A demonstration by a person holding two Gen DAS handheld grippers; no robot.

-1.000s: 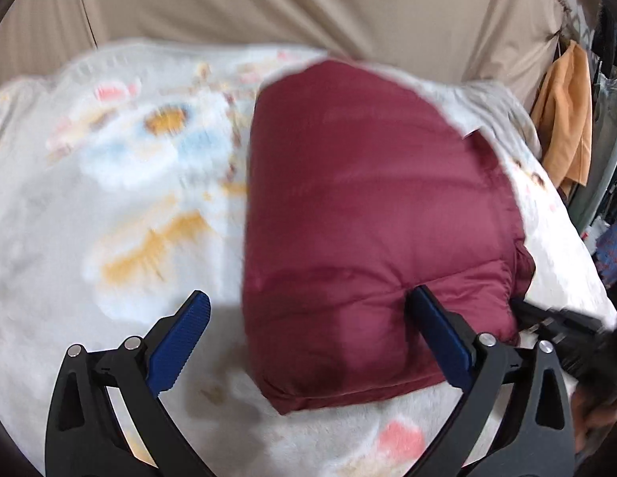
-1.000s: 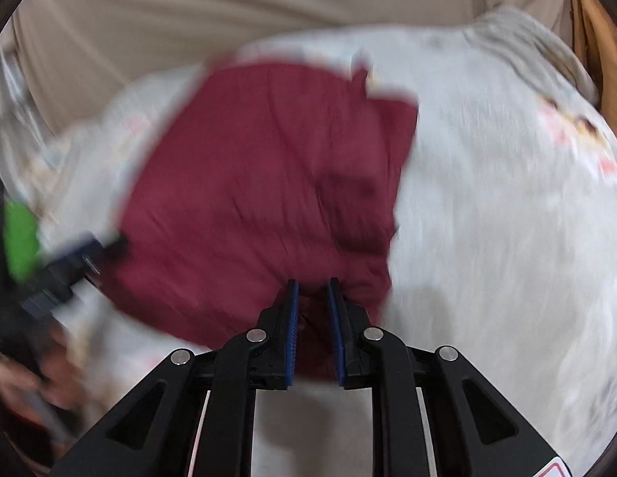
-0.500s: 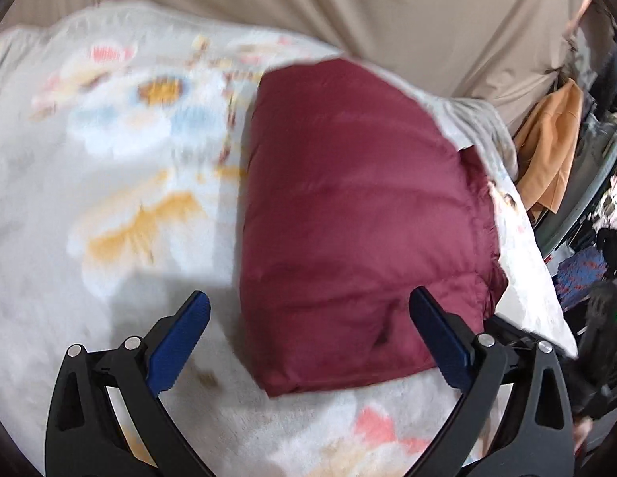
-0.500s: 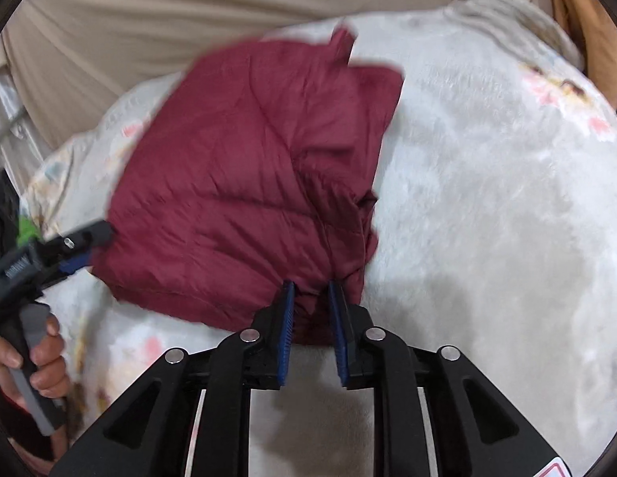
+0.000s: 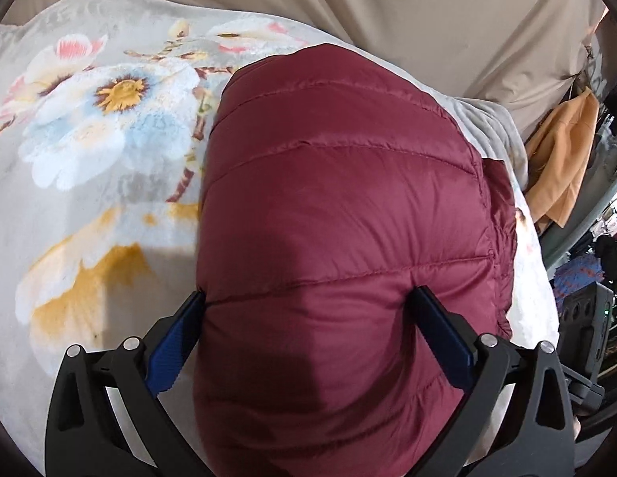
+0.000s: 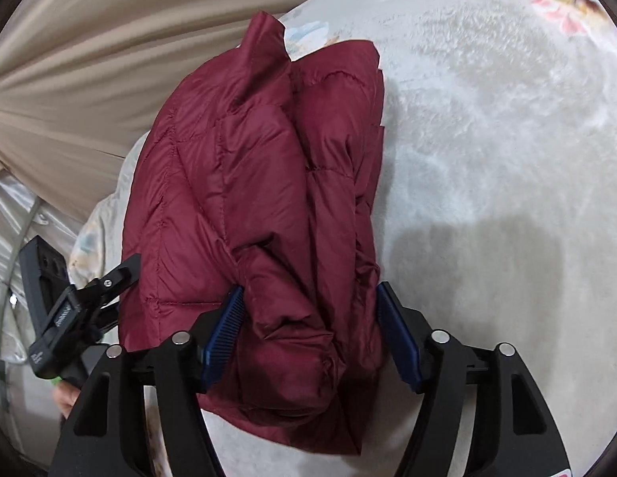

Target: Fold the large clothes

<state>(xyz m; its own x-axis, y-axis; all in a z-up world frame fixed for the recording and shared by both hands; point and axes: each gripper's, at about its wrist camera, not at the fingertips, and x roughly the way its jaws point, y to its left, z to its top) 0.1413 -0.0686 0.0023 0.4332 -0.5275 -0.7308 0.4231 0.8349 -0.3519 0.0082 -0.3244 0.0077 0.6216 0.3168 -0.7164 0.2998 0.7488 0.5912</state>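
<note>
While the jaws of the right gripper (image 6: 310,332) are opening, the bunched near end of the maroon puffer jacket (image 6: 260,206) sits between its blue pads (image 6: 224,332): the left pad lies against the fabric and the right pad at its edge, so I judge the hold to be letting go rather than clamping. From those jaws the folded bundle runs straight away, its long axis in line with the fingers, and its collar end points toward the beige curtain (image 6: 69,67) at the far side. The left gripper (image 5: 308,342) stands wide open at the jacket's (image 5: 340,214) other flank, the smooth quilted back swelling between its pads (image 5: 439,338), which flank the fabric; whether they press on it I cannot tell. Seen from the right wrist, the left gripper (image 6: 121,274) reaches the bundle's left edge, so the two tools bracket the same near end from either side, neither clearly nearer. The jacket rests on the bed, on a pale fleece blanket with a flower print (image 5: 93,127), with bare blanket to its right in the right wrist view. Any further fold or squaring-up would, I think, turn on that lengthwise lie: the bundle extends away from both sets of jaws, not across them. Orange clothes (image 5: 563,159) hang well apart beyond the bed's edge.
</note>
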